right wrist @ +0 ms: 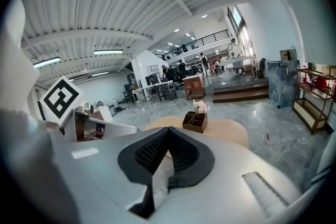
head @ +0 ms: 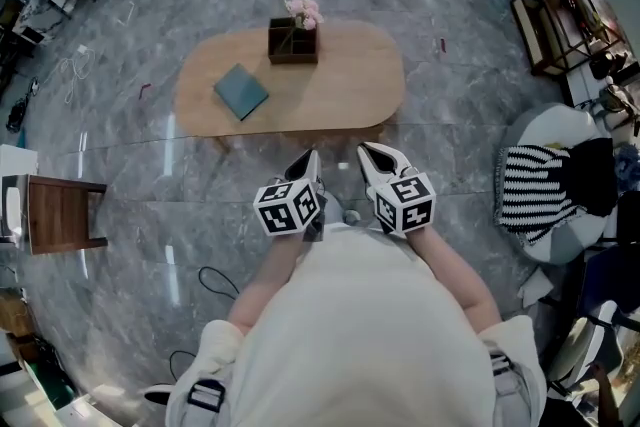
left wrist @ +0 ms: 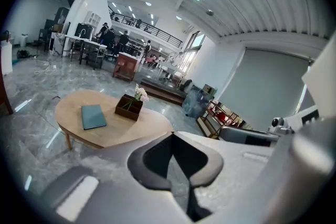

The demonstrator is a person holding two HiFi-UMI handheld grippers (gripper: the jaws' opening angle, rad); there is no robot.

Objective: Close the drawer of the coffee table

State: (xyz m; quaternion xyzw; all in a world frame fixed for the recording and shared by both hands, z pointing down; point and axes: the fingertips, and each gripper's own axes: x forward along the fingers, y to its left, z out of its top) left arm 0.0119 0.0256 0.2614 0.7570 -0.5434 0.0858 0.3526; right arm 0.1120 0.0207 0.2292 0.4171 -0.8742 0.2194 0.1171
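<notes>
The oval wooden coffee table (head: 340, 90) stands on the marble floor ahead of me. On it lie a teal book (head: 241, 91) and a dark box with pink flowers (head: 293, 40). No drawer front sticks out from its near edge in any view. My left gripper (head: 311, 157) and right gripper (head: 370, 150) hover side by side just short of that edge, both shut and holding nothing. In the left gripper view the left gripper's (left wrist: 172, 136) jaws meet at the tip, with the table (left wrist: 113, 131) beyond. The right gripper (right wrist: 168, 131) is likewise shut, and the flower box (right wrist: 195, 121) lies past it.
A small dark wooden side table (head: 60, 213) stands at the left. At the right sits a chair with a striped cloth (head: 535, 185), with a shelf rack (head: 560, 15) behind it. A black cable (head: 205, 280) lies on the floor near my left side.
</notes>
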